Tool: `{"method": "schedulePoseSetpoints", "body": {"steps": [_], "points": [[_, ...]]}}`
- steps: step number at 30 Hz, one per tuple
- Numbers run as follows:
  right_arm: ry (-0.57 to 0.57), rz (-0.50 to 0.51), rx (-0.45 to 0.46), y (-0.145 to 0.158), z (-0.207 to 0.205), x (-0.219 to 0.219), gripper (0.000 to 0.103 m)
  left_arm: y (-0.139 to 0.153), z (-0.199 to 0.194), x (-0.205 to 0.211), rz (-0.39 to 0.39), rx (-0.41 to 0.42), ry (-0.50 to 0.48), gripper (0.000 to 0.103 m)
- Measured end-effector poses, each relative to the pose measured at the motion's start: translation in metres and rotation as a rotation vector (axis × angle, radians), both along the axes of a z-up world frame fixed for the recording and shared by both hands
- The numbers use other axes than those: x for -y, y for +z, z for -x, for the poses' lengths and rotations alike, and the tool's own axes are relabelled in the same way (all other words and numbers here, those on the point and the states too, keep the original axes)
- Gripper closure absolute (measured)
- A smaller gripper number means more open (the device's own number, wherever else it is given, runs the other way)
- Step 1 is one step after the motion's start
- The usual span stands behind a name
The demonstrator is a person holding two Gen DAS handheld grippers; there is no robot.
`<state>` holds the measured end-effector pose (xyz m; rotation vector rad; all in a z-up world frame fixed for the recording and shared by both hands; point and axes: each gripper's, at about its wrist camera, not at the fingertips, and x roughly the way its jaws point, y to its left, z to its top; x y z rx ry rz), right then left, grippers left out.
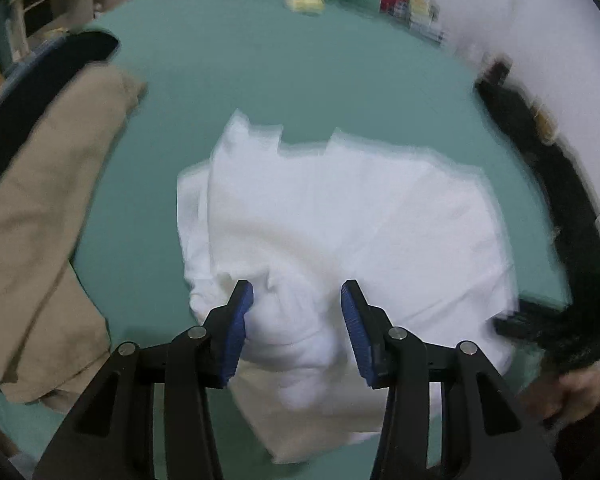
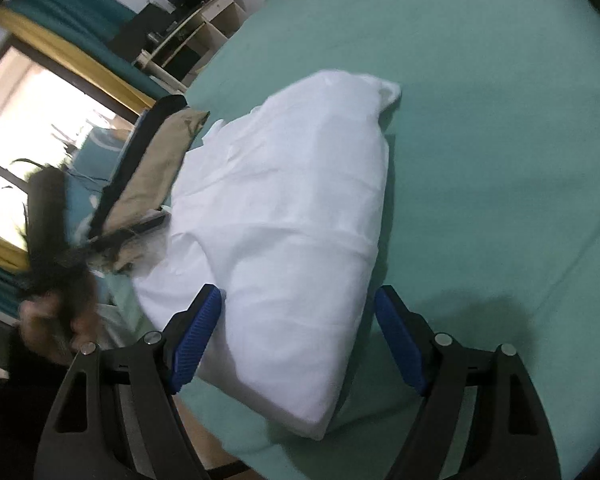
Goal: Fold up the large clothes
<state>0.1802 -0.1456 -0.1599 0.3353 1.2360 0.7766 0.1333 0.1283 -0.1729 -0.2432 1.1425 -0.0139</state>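
Both grippers' jaws stand apart over white garment [image 2: 284, 216]; writing unreadable.

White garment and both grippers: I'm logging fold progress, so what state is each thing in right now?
White garment: lying folded in layers on the green sheet, held by neither gripper.
Left gripper: open, jaws apart over a bunched part of the garment, not pinching it.
Right gripper: open wide, straddling the garment's near end.
Tan garment: lying flat beside the white one, on a dark garment.
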Motion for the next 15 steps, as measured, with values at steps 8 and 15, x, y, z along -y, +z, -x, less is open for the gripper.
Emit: {"method": "schedulePoseSetpoints", "body": {"steps": [8, 15], "points": [[0.011, 0.034, 0.046, 0.010, 0.014, -0.007, 0.083, 0.001, 0.036, 0.011, 0.033, -0.011, 0.047, 0.082], [0.008, 0.191, 0.103, 0.039, 0.036, 0.023, 0.084, 0.014, 0.068, 0.046, 0.110, -0.024, -0.008, 0.074]]}}
